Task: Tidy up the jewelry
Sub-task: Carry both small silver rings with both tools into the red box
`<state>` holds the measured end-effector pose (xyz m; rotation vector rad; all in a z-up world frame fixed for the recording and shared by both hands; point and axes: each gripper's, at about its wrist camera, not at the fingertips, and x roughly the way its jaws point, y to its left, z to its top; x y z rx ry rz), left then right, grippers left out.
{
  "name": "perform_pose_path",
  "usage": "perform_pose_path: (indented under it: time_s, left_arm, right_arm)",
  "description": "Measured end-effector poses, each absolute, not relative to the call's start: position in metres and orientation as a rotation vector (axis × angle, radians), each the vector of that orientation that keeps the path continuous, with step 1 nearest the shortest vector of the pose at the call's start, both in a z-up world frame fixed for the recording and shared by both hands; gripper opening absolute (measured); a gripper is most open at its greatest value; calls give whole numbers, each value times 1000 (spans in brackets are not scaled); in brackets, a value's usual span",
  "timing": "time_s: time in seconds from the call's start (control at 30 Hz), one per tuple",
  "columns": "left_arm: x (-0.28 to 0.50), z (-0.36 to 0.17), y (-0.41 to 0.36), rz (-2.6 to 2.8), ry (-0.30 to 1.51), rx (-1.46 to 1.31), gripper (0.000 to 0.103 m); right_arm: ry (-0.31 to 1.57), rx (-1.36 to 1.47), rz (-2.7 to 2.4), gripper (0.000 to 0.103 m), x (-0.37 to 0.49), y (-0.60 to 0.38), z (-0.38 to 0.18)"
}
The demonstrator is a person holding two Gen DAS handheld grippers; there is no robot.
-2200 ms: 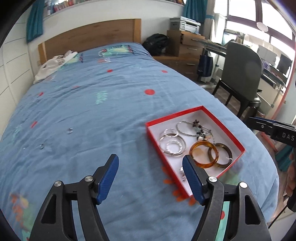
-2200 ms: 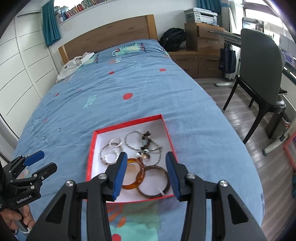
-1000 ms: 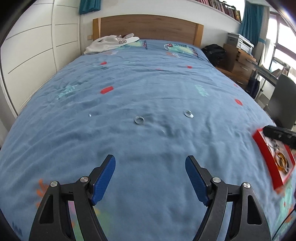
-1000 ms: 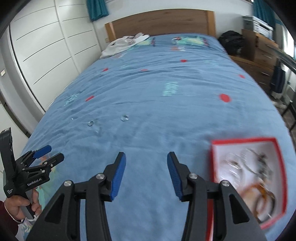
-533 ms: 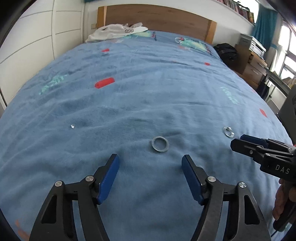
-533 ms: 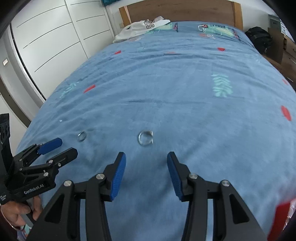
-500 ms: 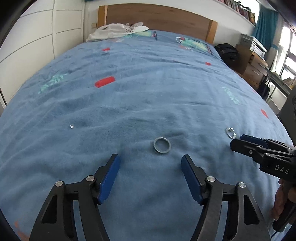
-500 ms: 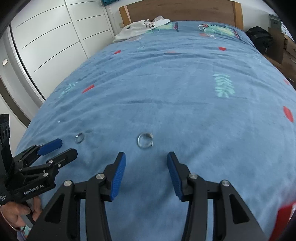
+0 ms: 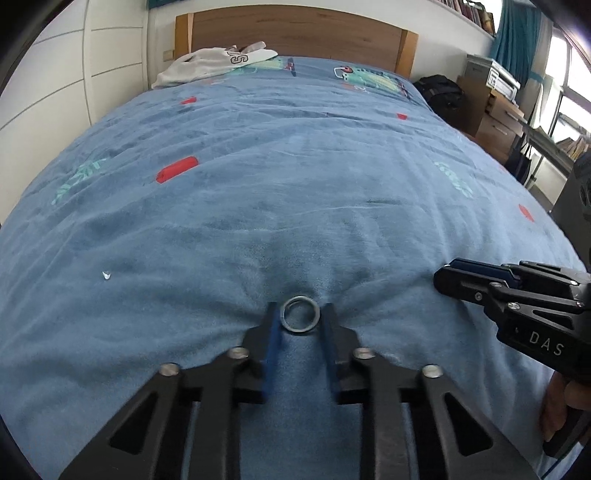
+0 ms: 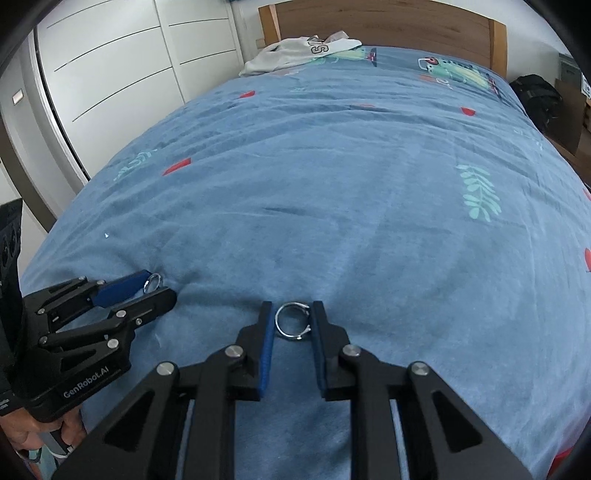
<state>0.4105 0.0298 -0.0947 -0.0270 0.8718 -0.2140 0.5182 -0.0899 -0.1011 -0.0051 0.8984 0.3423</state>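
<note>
A plain silver ring [image 9: 300, 331] lies on the blue bedspread [image 9: 295, 184], and my left gripper [image 9: 300, 314] is shut on it, its blue pads against both sides. In the right wrist view, an open-ended silver ring [image 10: 291, 336] sits between the pads of my right gripper [image 10: 293, 310], whose jaws are closing and touch the ring on both sides. Both grippers point down and dent the blanket. The right gripper [image 9: 443, 280] also shows at the right of the left wrist view. The left gripper [image 10: 160, 285] with its ring [image 10: 153, 281] shows at the left of the right wrist view.
A white garment [image 9: 214, 64] lies by the wooden headboard [image 9: 295, 33]. A tiny shiny piece [image 9: 106, 275] rests on the blanket to the left. White wardrobe doors [image 10: 110, 74] line the left side. A black bag [image 9: 441, 90] and drawers stand right of the bed.
Both grippers came down onto the blanket and their jaws narrowed from wide open to closed around the two rings. The red box has left both views.
</note>
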Motion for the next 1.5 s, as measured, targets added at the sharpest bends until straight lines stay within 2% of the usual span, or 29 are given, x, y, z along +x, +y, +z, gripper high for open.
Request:
perform_pose_path:
  time_s: [0.4, 0.9, 1.17, 1.5]
  left_arm:
    - [376, -65, 4, -291, 853, -1, 20]
    - [301, -15, -153, -579, 832, 13, 20]
    - [259, -9, -246, -729, 854, 32, 20]
    - [240, -40, -324, -807, 936, 81, 20]
  right_arm:
    - [859, 50, 320, 18, 467, -117, -71]
    - [804, 70, 67, 18, 329, -292, -5]
    - [850, 88, -36, 18, 269, -379, -15]
    - [923, 124, -59, 18, 242, -429, -50]
